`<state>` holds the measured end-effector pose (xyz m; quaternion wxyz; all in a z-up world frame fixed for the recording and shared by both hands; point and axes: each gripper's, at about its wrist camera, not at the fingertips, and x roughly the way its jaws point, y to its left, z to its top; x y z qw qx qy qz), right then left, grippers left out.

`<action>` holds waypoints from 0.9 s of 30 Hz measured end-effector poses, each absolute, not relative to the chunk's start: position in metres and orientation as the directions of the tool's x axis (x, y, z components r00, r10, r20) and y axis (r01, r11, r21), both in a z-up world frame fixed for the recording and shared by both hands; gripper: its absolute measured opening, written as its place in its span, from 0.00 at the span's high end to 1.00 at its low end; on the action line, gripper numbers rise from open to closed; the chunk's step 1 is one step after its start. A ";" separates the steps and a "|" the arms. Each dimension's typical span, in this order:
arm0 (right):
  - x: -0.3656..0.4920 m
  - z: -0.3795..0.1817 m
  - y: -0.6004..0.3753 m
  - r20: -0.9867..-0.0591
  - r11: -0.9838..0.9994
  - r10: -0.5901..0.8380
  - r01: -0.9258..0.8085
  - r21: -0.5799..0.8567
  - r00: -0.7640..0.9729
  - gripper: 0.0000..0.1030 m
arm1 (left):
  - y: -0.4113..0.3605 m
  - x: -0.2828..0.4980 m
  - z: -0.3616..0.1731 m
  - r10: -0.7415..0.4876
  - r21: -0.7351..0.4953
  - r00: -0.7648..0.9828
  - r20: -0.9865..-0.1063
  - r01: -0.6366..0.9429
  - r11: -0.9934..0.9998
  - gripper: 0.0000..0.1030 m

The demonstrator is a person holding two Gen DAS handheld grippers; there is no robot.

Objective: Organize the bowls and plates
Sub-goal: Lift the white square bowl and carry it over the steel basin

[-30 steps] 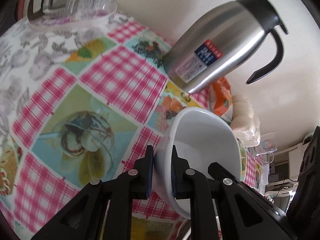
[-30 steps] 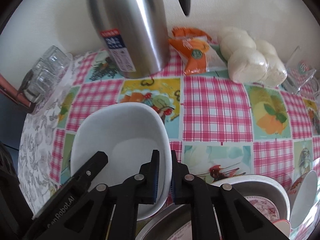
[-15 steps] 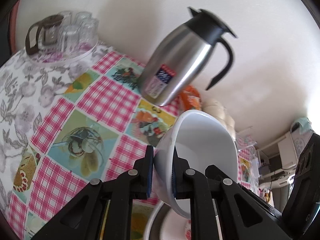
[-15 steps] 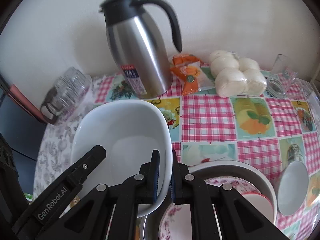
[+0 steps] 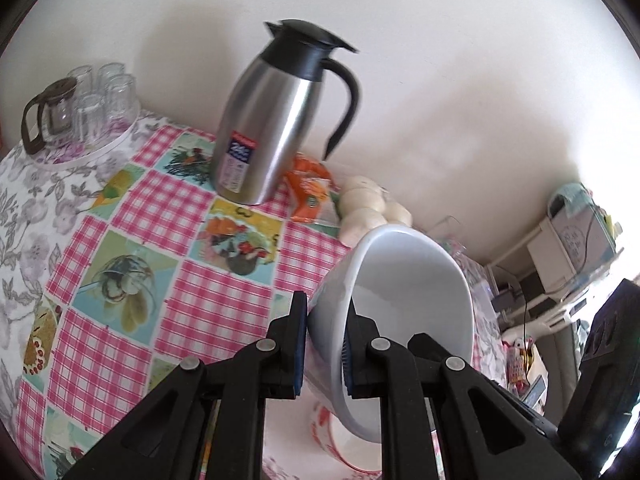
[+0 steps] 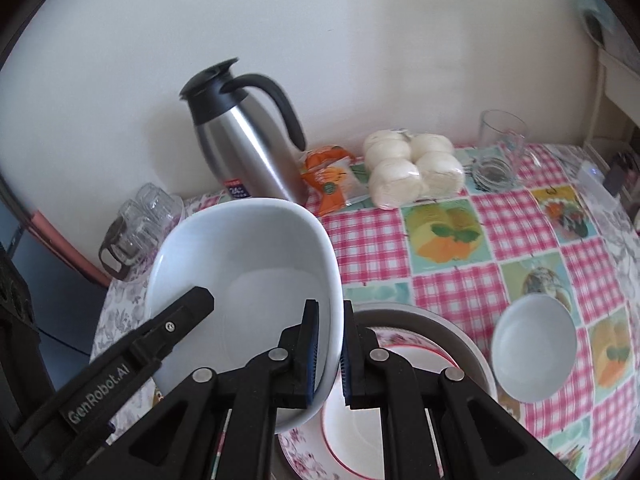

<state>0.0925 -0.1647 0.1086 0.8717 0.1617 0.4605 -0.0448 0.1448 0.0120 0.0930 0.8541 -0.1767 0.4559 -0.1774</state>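
Left gripper [image 5: 323, 344]: black two-finger tool with blue pads, closed down on the rim of the large white rounded-square ceramic bowl [image 5: 408, 304], one pad on the outer wall and one inside
Right gripper [image 6: 329, 354]: the same kind of tool, pinched on the opposite rim of that bowl [image 6: 248, 280], one pad inside and one outside
Large white bowl: held in the air between both grippers, tilted, above the stack of dishes and clear of the tablecloth
Stack below: a wide grey-rimmed round basin [image 6: 440, 320] holding a floral-patterned plate [image 6: 304, 456] and a red-rimmed white dish [image 6: 360, 436]; how they nest I cannot tell
Small white round bowl [image 6: 534, 346]: sits on the tablecloth just beside the basin, on its right
Tablecloth [image 5: 160, 208]: pink gingham with fruit pictures
Steel thermos jug with black lid and handle [image 5: 272, 120]: upright near the wall
Orange snack packet [image 6: 328, 180]: between the jug and the bag of white buns [image 6: 412, 168]
Clear glass mug [image 6: 500, 140]: right of the buns
Tray of clear glasses [image 5: 76, 108]: far left corner, well apart from the bowl
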 end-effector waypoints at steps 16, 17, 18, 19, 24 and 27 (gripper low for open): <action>0.042 0.117 -0.222 -0.788 0.897 0.027 0.333 0.291 0.615 0.89 | -0.057 0.117 0.107 -0.436 -0.354 0.508 -0.743 0.254 0.900 0.85; 0.040 0.119 -0.223 -0.787 0.898 0.020 0.335 0.286 0.617 0.89 | -0.059 0.116 0.109 -0.435 -0.352 0.511 -0.741 0.257 0.900 0.85; 0.037 0.121 -0.224 -0.785 0.897 0.016 0.337 0.285 0.619 0.88 | -0.061 0.113 0.111 -0.435 -0.348 0.515 -0.739 0.261 0.900 0.85; 0.036 0.122 -0.225 -0.784 0.897 0.016 0.338 0.286 0.620 0.88 | -0.062 0.112 0.113 -0.435 -0.346 0.519 -0.736 0.264 0.900 0.85; 0.027 0.126 -0.232 -0.778 0.886 0.038 0.339 0.316 0.627 0.88 | -0.064 0.106 0.121 -0.442 -0.349 0.528 -0.725 0.270 0.897 0.85; 0.020 0.129 -0.236 -0.773 0.878 0.049 0.341 0.335 0.633 0.88 | -0.067 0.100 0.125 -0.435 -0.335 0.534 -0.725 0.279 0.900 0.85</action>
